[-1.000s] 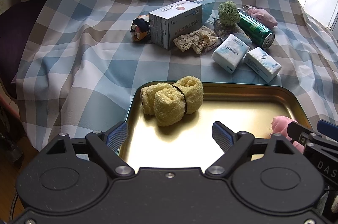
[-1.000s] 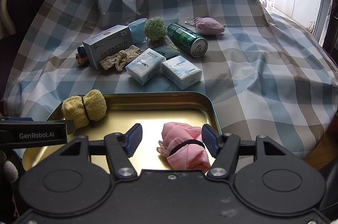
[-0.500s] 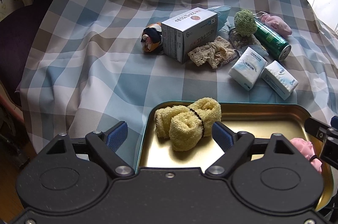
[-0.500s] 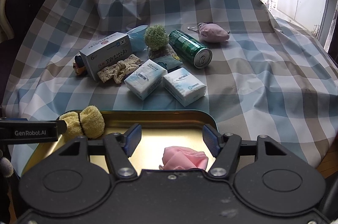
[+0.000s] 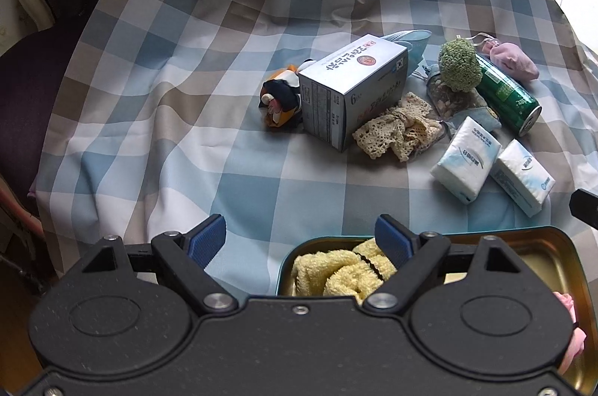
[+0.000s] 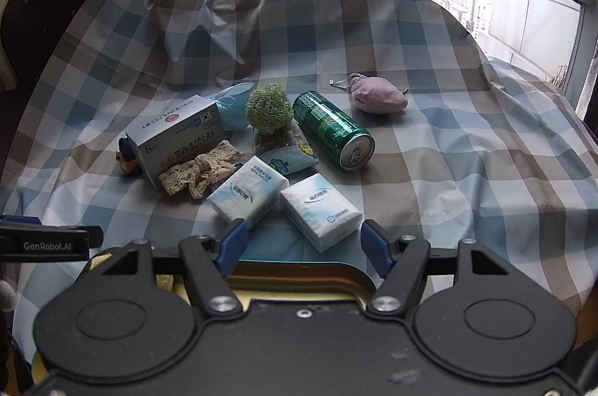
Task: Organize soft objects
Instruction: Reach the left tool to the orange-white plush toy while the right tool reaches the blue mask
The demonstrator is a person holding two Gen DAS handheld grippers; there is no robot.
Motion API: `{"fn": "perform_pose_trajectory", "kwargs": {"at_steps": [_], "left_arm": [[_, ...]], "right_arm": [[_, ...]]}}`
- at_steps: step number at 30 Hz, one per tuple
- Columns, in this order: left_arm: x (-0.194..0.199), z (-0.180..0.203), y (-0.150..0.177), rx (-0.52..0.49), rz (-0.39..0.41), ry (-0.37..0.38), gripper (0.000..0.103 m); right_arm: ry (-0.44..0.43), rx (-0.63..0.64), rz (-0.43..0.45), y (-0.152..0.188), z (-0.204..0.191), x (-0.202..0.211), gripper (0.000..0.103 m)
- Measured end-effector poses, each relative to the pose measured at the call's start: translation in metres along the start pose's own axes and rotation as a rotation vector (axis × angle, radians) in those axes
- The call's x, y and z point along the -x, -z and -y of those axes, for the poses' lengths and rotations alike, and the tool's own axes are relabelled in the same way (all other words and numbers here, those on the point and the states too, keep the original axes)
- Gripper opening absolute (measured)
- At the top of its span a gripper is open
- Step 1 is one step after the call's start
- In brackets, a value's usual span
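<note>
Both tongs [image 5: 301, 237] [image 6: 304, 241] pulled back past tray rim [image 6: 299, 267]; open cloth [image 5: 157, 119] left.

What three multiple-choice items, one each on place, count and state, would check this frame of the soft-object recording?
1. Where does the yellow sock roll lie?
A. in the gold tray
B. on the grey box
C. beside the green can

2. How many white tissue packs lie on the checked cloth?
A. one
B. two
C. four

3. How does the green can rest?
A. upright
B. on its side
C. inside the tray

Key:
1 A: the roll sits inside the tray's rim.
2 B: one pack lies by another.
3 B: its top end faces sideways towards the camera.
</note>
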State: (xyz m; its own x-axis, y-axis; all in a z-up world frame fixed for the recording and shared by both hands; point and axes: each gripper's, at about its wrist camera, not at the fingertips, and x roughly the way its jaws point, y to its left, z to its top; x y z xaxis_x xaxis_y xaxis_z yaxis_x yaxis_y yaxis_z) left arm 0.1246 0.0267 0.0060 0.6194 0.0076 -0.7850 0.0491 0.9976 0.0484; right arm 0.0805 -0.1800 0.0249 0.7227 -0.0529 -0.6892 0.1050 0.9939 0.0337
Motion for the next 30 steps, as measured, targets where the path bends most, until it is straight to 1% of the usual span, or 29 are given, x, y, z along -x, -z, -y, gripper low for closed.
{"fn": "perform_pose_trajectory", "kwargs": {"at_steps": [10,17,20,23,25,30], "left_arm": [[-0.026,-0.01,-0.039,0.006,-0.008,0.006,0.084],[-0.048,-0.015,-0.07,0.006,-0.031,0.023,0.084],[-0.06,-0.019,-0.086,0.022,-0.05,0.045,0.084],[-0.071,-0.023,-0.1,0.034,-0.066,0.049,0.084],[-0.078,-0.025,-0.107,0.042,-0.07,0.046,0.084],[-0.096,-0.035,-0.127,0.083,-0.098,0.056,0.084]], "right_arm": [[-0.015,0.028,0.02,-0.032,-0.01,-0.027,0.069],[-0.025,0.041,0.047,-0.059,-0.017,-0.047,0.07],[-0.036,0.037,0.059,-0.073,-0.02,-0.057,0.07],[-0.04,0.036,0.074,-0.088,-0.023,-0.067,0.071],[-0.029,0.042,0.092,-0.096,-0.025,-0.072,0.072],[0.034,0.089,0.163,-0.118,-0.037,-0.089,0.078]]}}
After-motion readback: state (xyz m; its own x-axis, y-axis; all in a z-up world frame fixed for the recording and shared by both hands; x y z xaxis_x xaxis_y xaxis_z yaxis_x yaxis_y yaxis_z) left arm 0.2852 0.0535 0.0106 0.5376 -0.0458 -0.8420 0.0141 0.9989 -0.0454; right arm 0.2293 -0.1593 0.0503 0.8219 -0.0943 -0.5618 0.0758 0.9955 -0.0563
